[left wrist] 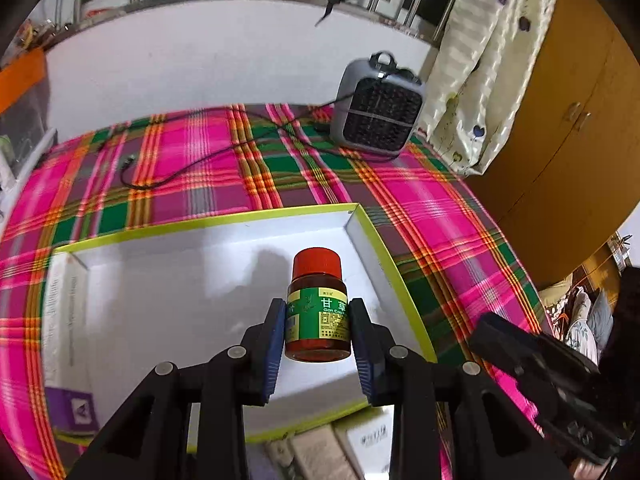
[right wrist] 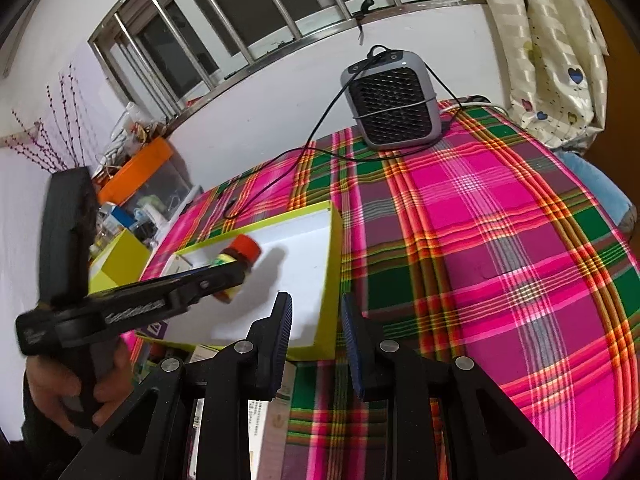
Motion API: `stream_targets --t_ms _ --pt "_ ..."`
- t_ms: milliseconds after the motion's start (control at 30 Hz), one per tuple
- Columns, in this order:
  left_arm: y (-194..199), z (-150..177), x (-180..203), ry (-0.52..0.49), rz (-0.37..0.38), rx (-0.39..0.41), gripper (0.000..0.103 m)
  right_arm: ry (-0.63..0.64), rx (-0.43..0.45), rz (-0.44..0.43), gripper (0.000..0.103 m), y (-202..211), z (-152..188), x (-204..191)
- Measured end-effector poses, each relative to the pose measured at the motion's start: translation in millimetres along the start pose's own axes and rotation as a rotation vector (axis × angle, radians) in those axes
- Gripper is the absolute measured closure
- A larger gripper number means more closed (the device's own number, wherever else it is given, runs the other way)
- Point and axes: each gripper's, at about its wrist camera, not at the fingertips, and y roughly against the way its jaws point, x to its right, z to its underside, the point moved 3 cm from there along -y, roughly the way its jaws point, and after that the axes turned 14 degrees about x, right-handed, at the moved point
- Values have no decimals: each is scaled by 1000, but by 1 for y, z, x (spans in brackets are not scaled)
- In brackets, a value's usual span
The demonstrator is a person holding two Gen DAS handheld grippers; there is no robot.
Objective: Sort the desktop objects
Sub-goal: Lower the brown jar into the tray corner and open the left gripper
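A: Bottle first; where was it?

B: The medicine bottle [left wrist: 318, 306], red cap, amber body, green and yellow label, was upright and clamped at the label between the blue pads [left wrist: 275, 350] of the left gripper [left wrist: 318, 320]; it was held over the white inside of the shallow box [left wrist: 372, 236], the one with the yellow-green rim; whether its base touched the floor of the box, can't tell.

A: Right side?

B: The right gripper [right wrist: 316, 320] had its fingers apart with nothing between them; it hovered at the box's near right corner, one pad over the white floor, the other just outside the wall; from its camera the bottle [right wrist: 240, 258] showed tilted in the left tool's grip, with a hand [right wrist: 68, 384] wrapped round that tool's handle.

A: Anything else in the box?

B: A white carton [left wrist: 66, 312] lay along the left wall with a purple packet [left wrist: 78, 412] at its near end; more cartons [left wrist: 360, 444] sat outside the near edge, too blurred to read.

A: Surroundings?

B: Pink and green plaid cloth [right wrist: 500, 216] covered the surface; a grey fan heater [left wrist: 378, 114] stood at the far end, well apart from the box, its black cable [left wrist: 192, 166] trailing across the cloth; a pale curtain [left wrist: 488, 60] hung beside it.
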Motion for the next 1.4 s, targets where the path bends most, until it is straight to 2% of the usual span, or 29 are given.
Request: stream_targets --t_ms 333,733,900,1167,1300,1400 --pt "-46 -16 5 72 26 -97 71 -9 -5 10 75 -2 1 7" --pt "-84 -25 2 235 53 -137 70 -4 -3 15 75 1 2 6" --pt "-80 -25 -2 283 71 -124 70 -1 0 14 75 2 3 5" --pt "-62 -24 -6 307 104 -120 73 -7 0 12 75 3 5 5" --pt "-51 -20 -4 287 125 -121 77 -4 1 9 75 5 5 5" --pt "-45 -17 2 229 122 -126 77 -6 2 11 75 5 6 5"
